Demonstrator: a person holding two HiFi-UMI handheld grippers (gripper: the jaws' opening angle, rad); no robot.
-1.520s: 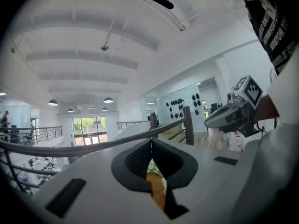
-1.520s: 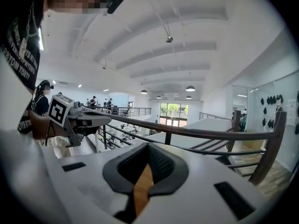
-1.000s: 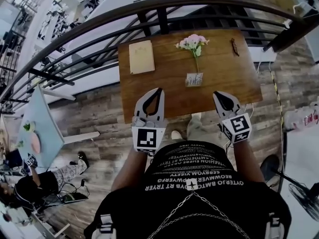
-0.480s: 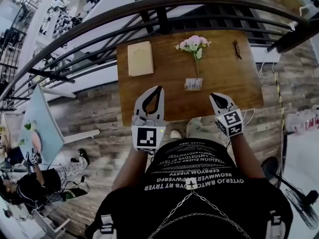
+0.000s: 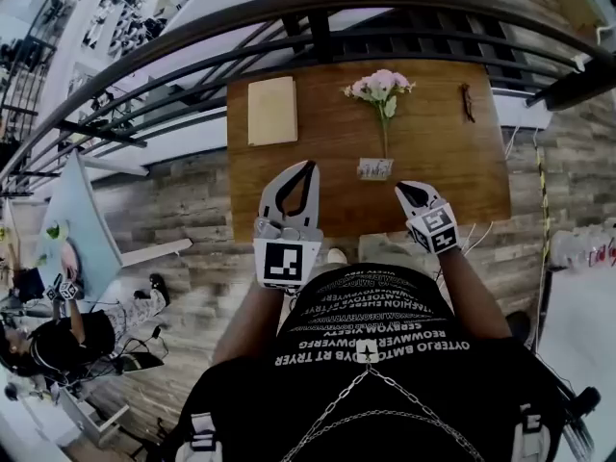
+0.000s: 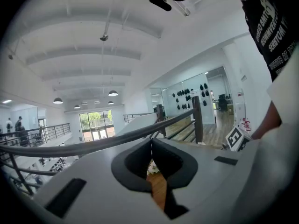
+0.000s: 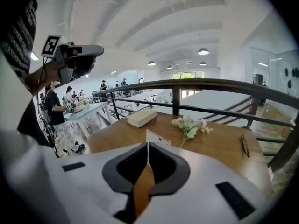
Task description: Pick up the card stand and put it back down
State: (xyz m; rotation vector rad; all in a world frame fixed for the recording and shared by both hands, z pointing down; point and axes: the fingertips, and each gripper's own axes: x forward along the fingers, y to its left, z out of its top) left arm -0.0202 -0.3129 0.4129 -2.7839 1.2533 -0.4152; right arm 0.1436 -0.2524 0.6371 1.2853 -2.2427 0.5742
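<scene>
- Far left on the wooden table is a cream book, well apart from everything else. It doesn't look like part of the job.
- The left gripper hovers over the table's near edge with its jaws together and nothing between them. My guess is it's just parked there as the spare hand.
- The left gripper view is mostly ceiling and railing. Only a sliver of wood and a bit of flower show through the gap behind the pads, and there's no card stand in it at all.
- The card stand stands upright on the table, front-middle, between the two grippers and right at the foot of the flower stem. Nothing is touching it.
- The flowers lie flat behind the stand, blooms toward the railing.
- The right gripper is just beside the stand, tilted down at it, with its jaws closed and empty. It seems to be the one lining up, but it'd have to open first, so I'd say the pickup hasn't started.
- The right gripper view shows the stand just past its tips as a raised white card, where the head view only gets it from above.
- Far right is a small dark thing. I can't tell what it is.
</scene>
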